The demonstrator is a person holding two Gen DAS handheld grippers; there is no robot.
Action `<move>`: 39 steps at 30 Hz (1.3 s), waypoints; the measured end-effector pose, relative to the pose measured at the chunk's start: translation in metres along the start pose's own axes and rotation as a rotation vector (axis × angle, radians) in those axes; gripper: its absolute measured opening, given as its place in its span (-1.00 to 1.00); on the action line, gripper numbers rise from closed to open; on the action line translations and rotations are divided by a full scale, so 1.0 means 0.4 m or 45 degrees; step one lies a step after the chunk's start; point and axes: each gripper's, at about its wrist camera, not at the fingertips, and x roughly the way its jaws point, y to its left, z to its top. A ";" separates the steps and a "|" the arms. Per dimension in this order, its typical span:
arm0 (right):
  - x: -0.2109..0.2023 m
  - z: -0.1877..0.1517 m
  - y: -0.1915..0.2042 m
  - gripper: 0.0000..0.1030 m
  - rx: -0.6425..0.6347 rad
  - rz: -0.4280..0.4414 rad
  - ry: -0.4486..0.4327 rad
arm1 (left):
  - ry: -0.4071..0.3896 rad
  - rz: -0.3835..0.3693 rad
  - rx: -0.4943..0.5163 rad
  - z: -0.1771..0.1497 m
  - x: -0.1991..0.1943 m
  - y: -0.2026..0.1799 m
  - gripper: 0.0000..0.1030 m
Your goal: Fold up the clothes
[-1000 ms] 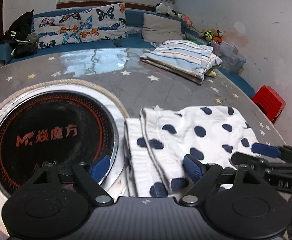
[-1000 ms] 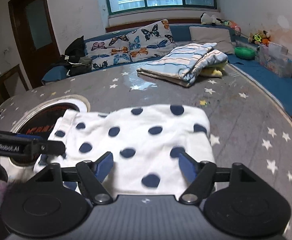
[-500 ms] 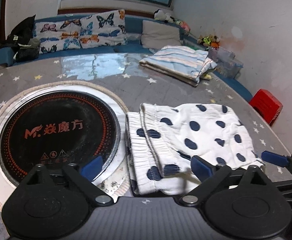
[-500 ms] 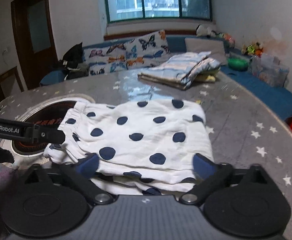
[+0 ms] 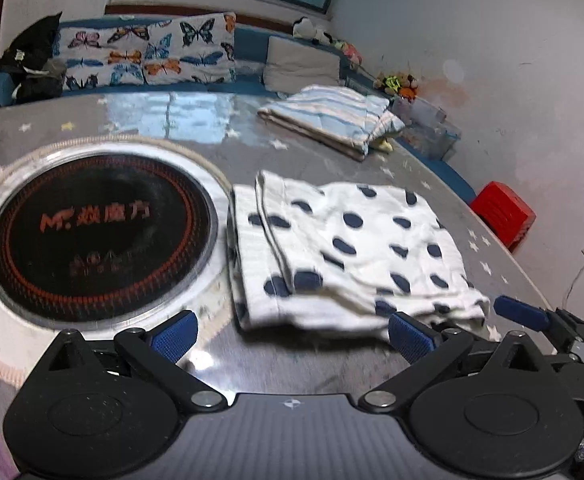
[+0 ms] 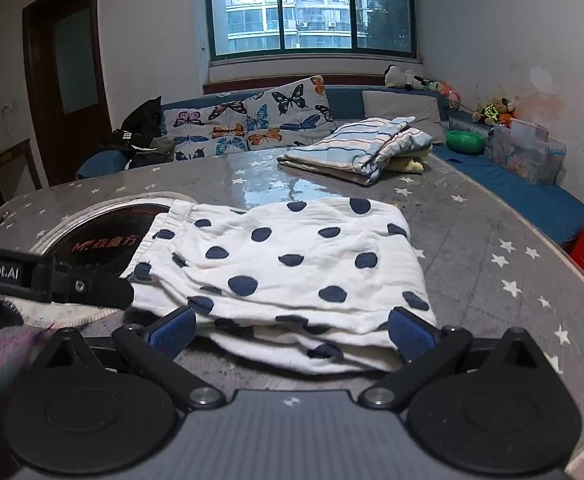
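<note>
Two tongs, my left tongs [image 5: 289, 336] and right tongs [image 6: 292, 332], both spread wide, gripping nothing. One folded polka-dot garment [image 6: 287, 264] lies on the counter [image 6: 492, 240] at my twelve o'clock; one striped pile [image 6: 356, 144] beyond.

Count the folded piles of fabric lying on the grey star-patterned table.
2. The white, navy-dotted folded garment lies near the grippers beside the round black cooktop; the blue-striped folded pile sits at the far edge.
</note>
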 end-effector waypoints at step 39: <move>-0.044 -0.084 0.029 1.00 0.115 -0.111 0.038 | 0.010 0.045 0.043 -0.117 -0.067 -0.020 1.00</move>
